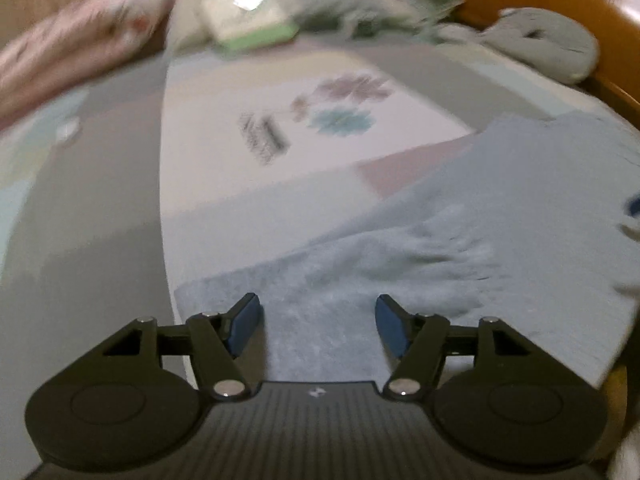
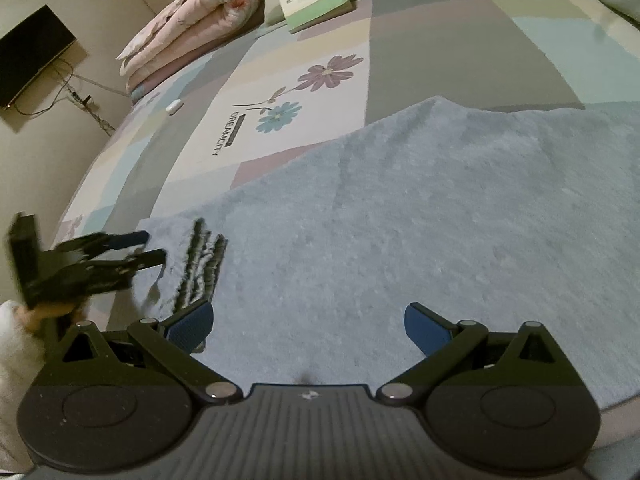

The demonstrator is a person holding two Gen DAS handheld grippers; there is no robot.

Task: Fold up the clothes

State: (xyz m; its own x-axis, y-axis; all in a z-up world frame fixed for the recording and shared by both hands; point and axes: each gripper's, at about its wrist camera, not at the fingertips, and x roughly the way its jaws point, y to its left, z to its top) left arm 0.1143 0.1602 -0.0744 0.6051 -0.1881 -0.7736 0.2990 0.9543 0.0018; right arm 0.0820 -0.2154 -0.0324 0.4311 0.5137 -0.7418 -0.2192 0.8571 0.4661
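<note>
I see a bed with a patchwork flower sheet (image 2: pixel 280 92). A fluffy light blue garment (image 2: pixel 400 220) lies spread flat on it. My left gripper (image 1: pixel 318 326) hangs over the garment's near edge, jaws apart, holding nothing. My right gripper (image 2: pixel 308 328) is wide open above the garment, empty too.

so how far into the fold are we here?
Done: the light blue garment lies spread flat on the patchwork bedsheet; no fold is visible yet. In hand: nothing. The left gripper is open at the garment's near-left edge, by the dark stripes; the right gripper hovers open over it. Left: grasping and every fold.
</note>
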